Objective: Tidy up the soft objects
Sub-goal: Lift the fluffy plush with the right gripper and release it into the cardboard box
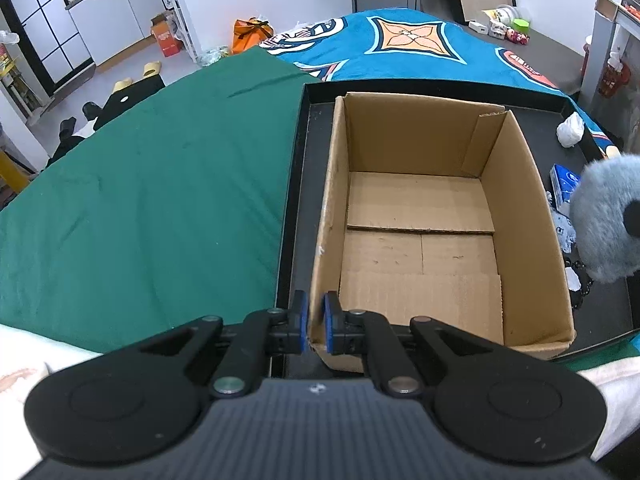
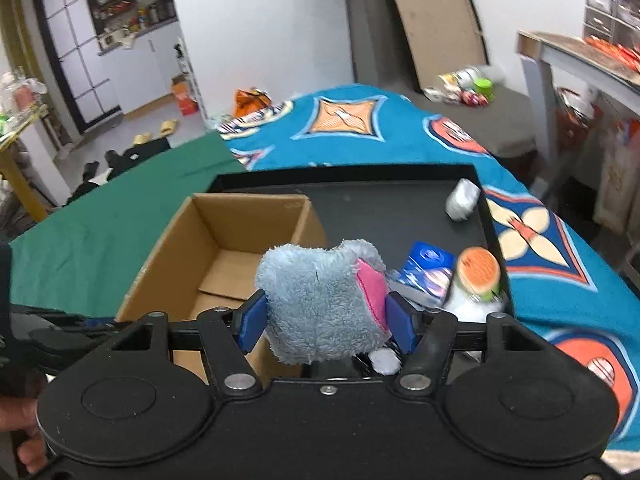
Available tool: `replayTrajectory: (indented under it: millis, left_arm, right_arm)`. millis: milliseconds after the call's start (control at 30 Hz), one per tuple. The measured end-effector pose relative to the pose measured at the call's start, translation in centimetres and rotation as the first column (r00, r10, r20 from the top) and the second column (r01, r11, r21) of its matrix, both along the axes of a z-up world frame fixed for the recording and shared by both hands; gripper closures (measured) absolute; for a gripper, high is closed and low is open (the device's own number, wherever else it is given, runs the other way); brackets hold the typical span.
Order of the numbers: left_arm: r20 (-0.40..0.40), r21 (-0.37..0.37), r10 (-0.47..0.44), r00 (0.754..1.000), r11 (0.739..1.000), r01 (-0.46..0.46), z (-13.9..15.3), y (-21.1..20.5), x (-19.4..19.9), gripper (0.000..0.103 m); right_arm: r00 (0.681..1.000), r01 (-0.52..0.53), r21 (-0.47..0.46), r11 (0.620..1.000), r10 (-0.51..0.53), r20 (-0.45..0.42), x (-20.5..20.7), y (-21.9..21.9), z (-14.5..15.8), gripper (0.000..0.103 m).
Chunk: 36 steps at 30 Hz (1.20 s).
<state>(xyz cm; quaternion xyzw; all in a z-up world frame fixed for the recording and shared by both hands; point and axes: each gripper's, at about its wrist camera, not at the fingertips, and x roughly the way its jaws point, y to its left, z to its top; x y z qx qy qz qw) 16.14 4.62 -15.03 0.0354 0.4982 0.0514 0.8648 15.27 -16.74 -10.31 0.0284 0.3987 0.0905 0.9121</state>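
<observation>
An open cardboard box (image 1: 420,216) stands in a black tray (image 1: 304,184) with nothing inside it. My left gripper (image 1: 316,324) is shut on the box's near left wall, one blue pad on each side of the cardboard. A fluffy grey-blue plush toy (image 2: 324,304) with a pink patch is held between the pads of my right gripper (image 2: 326,320), lifted just right of the box (image 2: 224,256). The same plush toy (image 1: 604,216) shows at the right edge of the left wrist view.
In the tray (image 2: 372,208) right of the box lie a blue packet (image 2: 428,270), an orange-topped soft item (image 2: 478,272) and a grey-white bundle (image 2: 462,200). Green cloth (image 1: 140,200) lies left of the tray, a blue patterned blanket (image 2: 360,128) behind and right.
</observation>
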Motion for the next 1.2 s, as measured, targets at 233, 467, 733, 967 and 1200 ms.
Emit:
replayTrajectory:
  millis: [233, 467, 733, 967, 1200]
  left_arm:
    - [-0.006, -0.020, 0.004, 1.000, 1.000, -0.004, -0.1, 0.5, 0.2, 0.095]
    - [-0.034, -0.063, -0.011, 0.999, 0.998, 0.009, -0.8, 0.8, 0.3, 0.095]
    - [-0.040, -0.135, -0.007, 0.999, 0.991, 0.001, -0.9, 1.5, 0.2, 0.095]
    - [-0.040, -0.172, 0.001, 0.999, 0.985, -0.008, -1.0, 2.4, 0.3, 0.095]
    - [-0.037, -0.165, -0.014, 0.999, 0.986, 0.008, -0.7, 2.3, 0.3, 0.093]
  right_arm:
    - [0.996, -0.074, 0.015, 0.997, 0.073, 0.059, 0.5, 2.1, 0.8, 0.043]
    - [0.988, -0.122, -0.020, 0.992, 0.123, 0.092, 0.9, 4.2, 1.0, 0.045]
    - [0.981, -0.169, -0.012, 0.986, 0.169, 0.095, 1.4, 6.3, 1.4, 0.045]
    - [0.977, -0.211, 0.042, 0.977, 0.209, 0.048, 2.3, 8.5, 0.8, 0.027]
    - [0.985, -0.170, 0.042, 0.985, 0.170, 0.009, 2.0, 7.8, 0.6, 0.026]
